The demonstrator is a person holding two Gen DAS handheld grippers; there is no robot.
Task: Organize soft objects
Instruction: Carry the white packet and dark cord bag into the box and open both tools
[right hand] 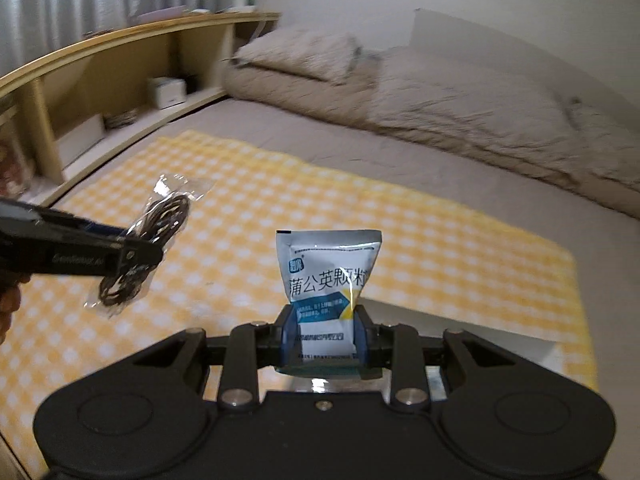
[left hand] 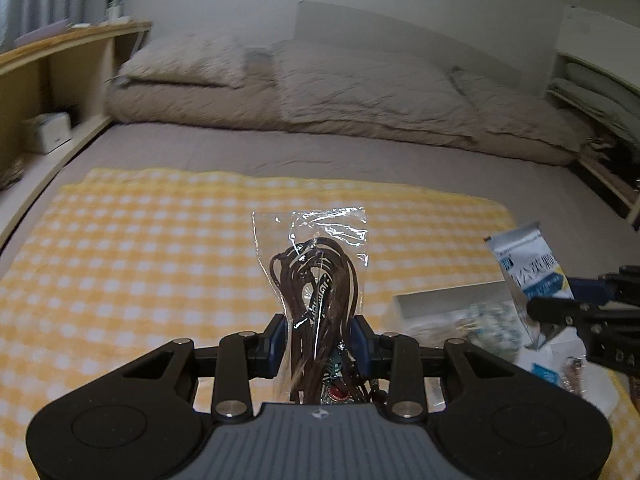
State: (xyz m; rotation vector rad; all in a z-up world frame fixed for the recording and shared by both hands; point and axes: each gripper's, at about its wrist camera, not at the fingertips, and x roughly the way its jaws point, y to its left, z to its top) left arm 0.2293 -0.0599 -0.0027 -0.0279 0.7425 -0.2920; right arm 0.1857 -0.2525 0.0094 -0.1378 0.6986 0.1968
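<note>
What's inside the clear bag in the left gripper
The clear bag, pinched in the left gripper, holds coiled dark brown cords and a strip with lettering too blurred to read. Its lower end is hidden behind the gripper body.

The sachet (right hand: 330, 280) clamped between the right gripper's fingers (right hand: 362, 332) carries large dark Chinese characters, 蒲公英颗粒, across its white upper face, just beyond the fingertips; a small round blue logo sits above the first character, too small to read; the finer lines on the blue band and the white panel between the fingers are blurred; lettering on the left gripper's (right hand: 138, 258) side is illegible.
</note>
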